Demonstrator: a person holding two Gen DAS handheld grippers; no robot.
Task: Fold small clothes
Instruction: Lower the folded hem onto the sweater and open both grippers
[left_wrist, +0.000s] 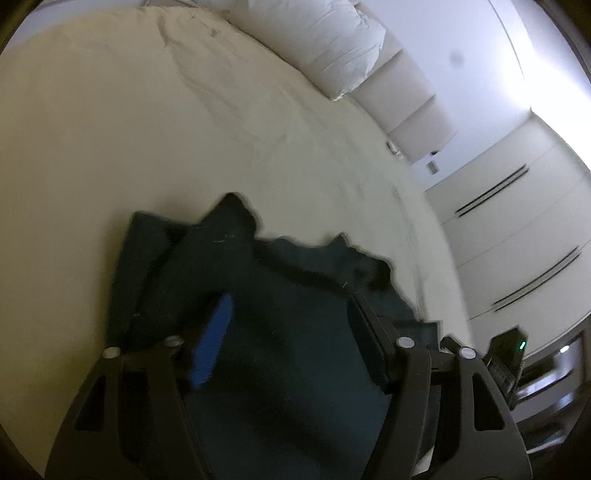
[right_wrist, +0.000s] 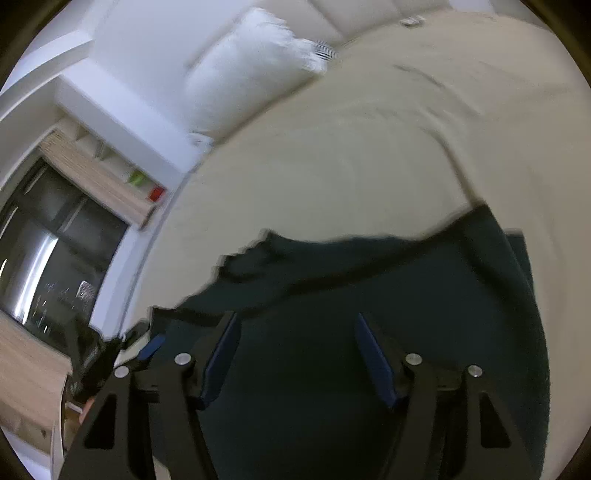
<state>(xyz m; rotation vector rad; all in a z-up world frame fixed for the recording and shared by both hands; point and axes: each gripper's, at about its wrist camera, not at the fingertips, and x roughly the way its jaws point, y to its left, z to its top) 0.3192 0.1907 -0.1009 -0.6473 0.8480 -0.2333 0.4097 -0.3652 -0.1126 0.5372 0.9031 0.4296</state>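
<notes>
A: Two grippers, one dark garment. In the left wrist view the dark teal garment (left_wrist: 280, 332) fills the lower centre of the frame, rumpled on a cream bedsheet (left_wrist: 129, 129), with a folded-over strip along its left side.

B: And the left gripper (left_wrist: 291, 321)?

A: Its fingers stand well apart, the blue pad (left_wrist: 214, 339) at lower left, the dark one at lower right, with cloth showing between them. Nothing is pinched. Whether the tips touch the cloth I cannot tell; the frame is blurred.

B: What shows there that the other view lacks?

A: At the upper centre a white pillow (left_wrist: 332, 40) against a pale padded headboard (left_wrist: 406, 99), and down the right edge white wardrobe doors (left_wrist: 517, 229) with dark slit handles.

B: The right wrist view, then?

A: At the far left a dark window (right_wrist: 48, 251) under a wooden shelf (right_wrist: 96, 177) holding small green and red things, seen only here. A pillow (right_wrist: 251, 62) sits upper centre. The garment (right_wrist: 351, 314) spreads over the lower centre and right, its ragged edge against the sheet (right_wrist: 332, 147).

B: And the right gripper (right_wrist: 295, 332)?

A: Spread wide too, both blue pads (right_wrist: 373, 358) visible, cloth between them, gripping nothing.
</notes>
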